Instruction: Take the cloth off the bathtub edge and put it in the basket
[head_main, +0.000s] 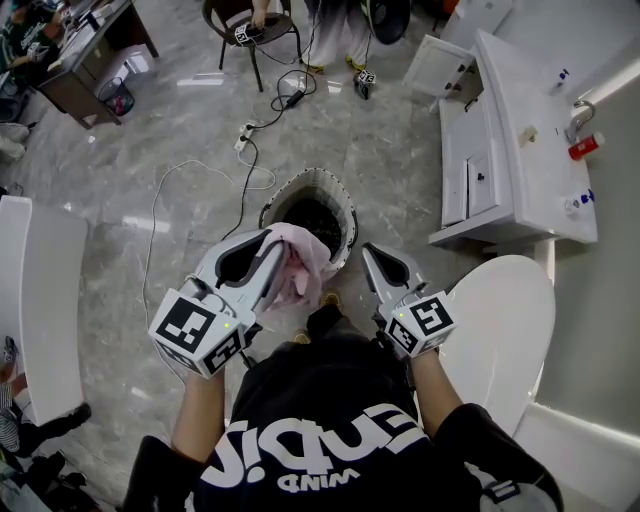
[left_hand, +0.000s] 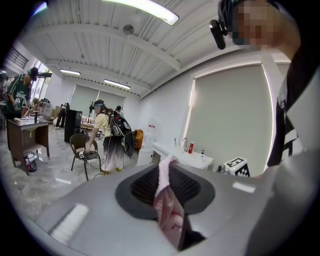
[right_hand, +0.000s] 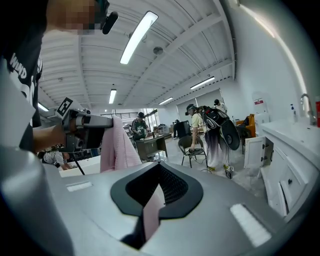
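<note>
The left gripper (head_main: 272, 245) is clamped on the pink cloth (head_main: 305, 262), which dangles over the near rim of the basket (head_main: 348, 215) just ahead. The right gripper (head_main: 373, 255) is alongside, jaws together, seemingly empty.

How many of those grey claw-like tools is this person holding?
2. The left gripper, in the person's left hand, is clamped on the pink cloth near the basket. The right gripper, in the right hand, is shut and empty beside it.
</note>
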